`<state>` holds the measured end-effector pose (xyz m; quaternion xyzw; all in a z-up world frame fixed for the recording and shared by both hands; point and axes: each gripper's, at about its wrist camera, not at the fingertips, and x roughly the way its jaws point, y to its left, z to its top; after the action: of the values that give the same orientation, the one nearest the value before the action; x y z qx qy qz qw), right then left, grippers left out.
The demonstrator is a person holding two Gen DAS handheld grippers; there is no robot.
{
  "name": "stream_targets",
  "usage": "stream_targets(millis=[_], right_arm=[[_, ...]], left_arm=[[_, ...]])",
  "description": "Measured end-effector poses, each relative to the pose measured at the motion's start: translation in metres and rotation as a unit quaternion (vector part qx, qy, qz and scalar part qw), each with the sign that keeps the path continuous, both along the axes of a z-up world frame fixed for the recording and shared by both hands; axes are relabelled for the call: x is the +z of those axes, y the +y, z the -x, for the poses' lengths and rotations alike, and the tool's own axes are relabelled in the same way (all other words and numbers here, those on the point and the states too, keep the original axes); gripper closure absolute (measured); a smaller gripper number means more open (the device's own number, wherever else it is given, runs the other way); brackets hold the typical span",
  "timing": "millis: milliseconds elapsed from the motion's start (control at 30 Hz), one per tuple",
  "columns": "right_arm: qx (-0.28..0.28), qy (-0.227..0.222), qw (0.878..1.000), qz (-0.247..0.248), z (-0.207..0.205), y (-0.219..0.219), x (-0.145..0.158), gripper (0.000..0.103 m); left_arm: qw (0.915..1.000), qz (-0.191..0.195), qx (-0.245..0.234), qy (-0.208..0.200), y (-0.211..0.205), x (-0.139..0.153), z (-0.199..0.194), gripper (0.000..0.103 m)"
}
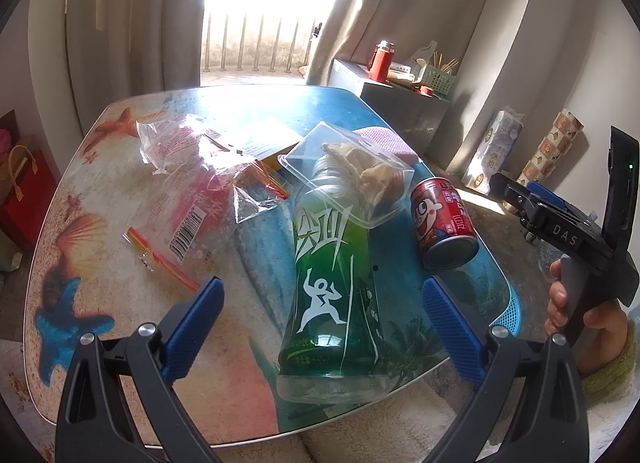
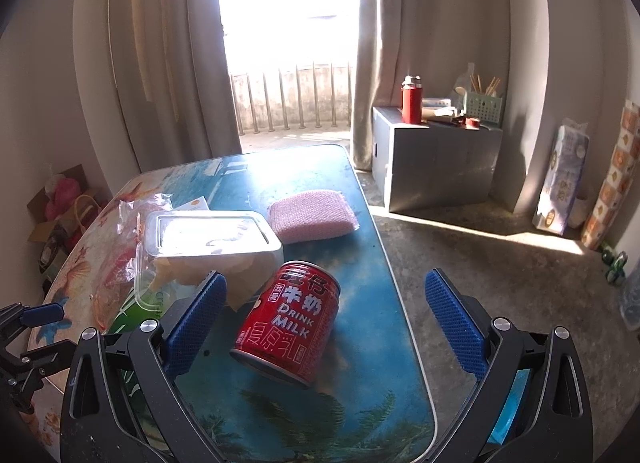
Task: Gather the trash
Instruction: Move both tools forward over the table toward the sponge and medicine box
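Note:
A green plastic bottle (image 1: pixel 332 303) lies on its side on the beach-print table (image 1: pixel 100 263), its base toward me. My left gripper (image 1: pixel 322 321) is open, with one blue finger on each side of the bottle, apart from it. A clear plastic clamshell box (image 1: pixel 352 179) with crumpled scraps inside rests over the bottle's neck; it also shows in the right wrist view (image 2: pixel 208 239). A red milk can (image 2: pixel 290 321) lies on its side; it also shows in the left wrist view (image 1: pixel 442 223). My right gripper (image 2: pixel 326 321) is open around the can, not touching it.
Clear wrappers (image 1: pixel 176 147) and a red-yellow strip (image 1: pixel 160 263) lie on the table's left half. A pink sponge (image 2: pixel 312 219) sits behind the can. A grey box (image 2: pixel 436 167) with a red flask (image 2: pixel 412 101) stands on the floor to the right. Table edge runs close by the can.

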<state>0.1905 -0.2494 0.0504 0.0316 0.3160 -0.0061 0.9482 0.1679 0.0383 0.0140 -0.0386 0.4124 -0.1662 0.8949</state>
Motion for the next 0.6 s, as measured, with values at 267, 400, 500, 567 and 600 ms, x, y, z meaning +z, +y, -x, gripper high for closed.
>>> stream_targets(millis=[267, 400, 500, 567, 600], right_arm=[[0.022, -0.008, 0.999, -0.023, -0.016, -0.012, 0.016, 0.008], [0.022, -0.013, 0.999, -0.035, -0.023, -0.016, 0.023, 0.008], [0.022, -0.011, 0.999, -0.044, -0.025, -0.017, 0.021, 0.008], [0.021, -0.009, 0.999, -0.047, -0.025, -0.018, 0.020, 0.008], [0.020, -0.008, 0.999, -0.049, -0.025, -0.018, 0.019, 0.008]], left_arm=[[0.9992, -0.007, 0.035, -0.019, 0.017, 0.009, -0.001, 0.006], [0.9981, -0.010, 0.057, -0.023, 0.031, 0.010, -0.002, 0.006], [0.9969, -0.014, 0.074, -0.023, 0.043, 0.009, -0.005, 0.006], [0.9952, -0.028, 0.091, -0.023, 0.051, 0.008, -0.010, 0.006], [0.9936, -0.043, 0.102, -0.019, 0.055, 0.005, -0.015, 0.006]])
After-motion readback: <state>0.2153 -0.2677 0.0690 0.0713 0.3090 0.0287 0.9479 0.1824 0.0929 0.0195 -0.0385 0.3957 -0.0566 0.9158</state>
